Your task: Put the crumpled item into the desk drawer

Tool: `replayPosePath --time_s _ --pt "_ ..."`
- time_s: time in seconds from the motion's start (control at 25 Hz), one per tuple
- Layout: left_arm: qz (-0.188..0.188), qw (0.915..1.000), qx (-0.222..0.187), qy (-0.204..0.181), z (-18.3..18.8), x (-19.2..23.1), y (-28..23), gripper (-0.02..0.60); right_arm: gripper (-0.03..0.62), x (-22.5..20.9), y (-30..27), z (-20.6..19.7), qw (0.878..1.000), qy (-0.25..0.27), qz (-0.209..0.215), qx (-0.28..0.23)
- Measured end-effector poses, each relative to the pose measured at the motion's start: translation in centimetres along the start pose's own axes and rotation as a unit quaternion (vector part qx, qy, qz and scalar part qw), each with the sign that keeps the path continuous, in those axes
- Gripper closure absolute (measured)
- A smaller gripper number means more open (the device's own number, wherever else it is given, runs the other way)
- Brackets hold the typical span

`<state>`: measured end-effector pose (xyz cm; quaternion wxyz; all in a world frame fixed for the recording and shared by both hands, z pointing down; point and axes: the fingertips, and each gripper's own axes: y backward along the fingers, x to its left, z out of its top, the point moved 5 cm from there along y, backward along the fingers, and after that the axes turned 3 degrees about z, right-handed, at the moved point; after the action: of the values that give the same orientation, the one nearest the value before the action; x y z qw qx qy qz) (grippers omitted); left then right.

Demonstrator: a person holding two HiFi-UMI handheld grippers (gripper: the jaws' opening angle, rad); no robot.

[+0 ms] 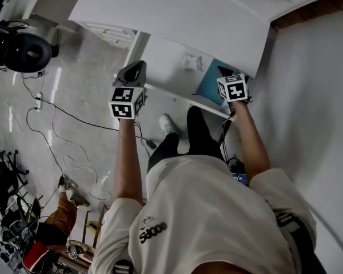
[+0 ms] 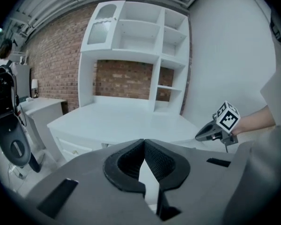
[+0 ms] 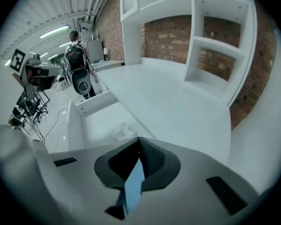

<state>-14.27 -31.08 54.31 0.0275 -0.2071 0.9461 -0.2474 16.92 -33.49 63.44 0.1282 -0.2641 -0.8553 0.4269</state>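
The white desk's drawer [image 1: 163, 59] stands pulled out below the desktop [image 1: 177, 16]. A pale crumpled item [image 1: 191, 60] lies inside it, with a flat blue thing [image 1: 211, 81] at the drawer's right end. My left gripper [image 1: 138, 64] hovers over the drawer's left edge, shut and empty [image 2: 144, 140]. My right gripper [image 1: 222, 70] hangs above the blue thing, also shut with nothing held [image 3: 139, 138]. In the right gripper view the crumpled item [image 3: 122, 132] lies in the drawer [image 3: 98, 121] just beyond the jaws. Blue shows through the gap below the closed tips.
A white shelf unit [image 2: 136, 46] stands at the back of the desk against a brick wall. Cables [image 1: 63, 119] trail over the floor at left, near a dark scooter [image 1: 23, 50]. A white wall [image 1: 314, 124] borders the right. A seated person's leg [image 1: 57, 218] shows bottom left.
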Motion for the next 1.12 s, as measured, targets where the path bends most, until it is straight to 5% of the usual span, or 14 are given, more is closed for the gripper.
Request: replayPosePath --time_s 0.4,0.84,1.12 --pt "-0.028 0.9953 -0.058 -0.073 4.7 -0.5 4.0 0.563 0.588 0.7 12.5 6.3 0.984 0.025 -0.11 -0.138" --pt "-0.037 0.9785 -0.137 -0.15 10.8 -3.6 9.9 0.563 0.588 4.5 25.9 8.4 0.953 0.047 -0.149 -0.26" --pt "-0.038 0.9663 -0.193 -0.166 15.1 -5.8 14.6 0.563 0.588 7.3 32.2 10.0 0.934 0.081 -0.165 -0.307"
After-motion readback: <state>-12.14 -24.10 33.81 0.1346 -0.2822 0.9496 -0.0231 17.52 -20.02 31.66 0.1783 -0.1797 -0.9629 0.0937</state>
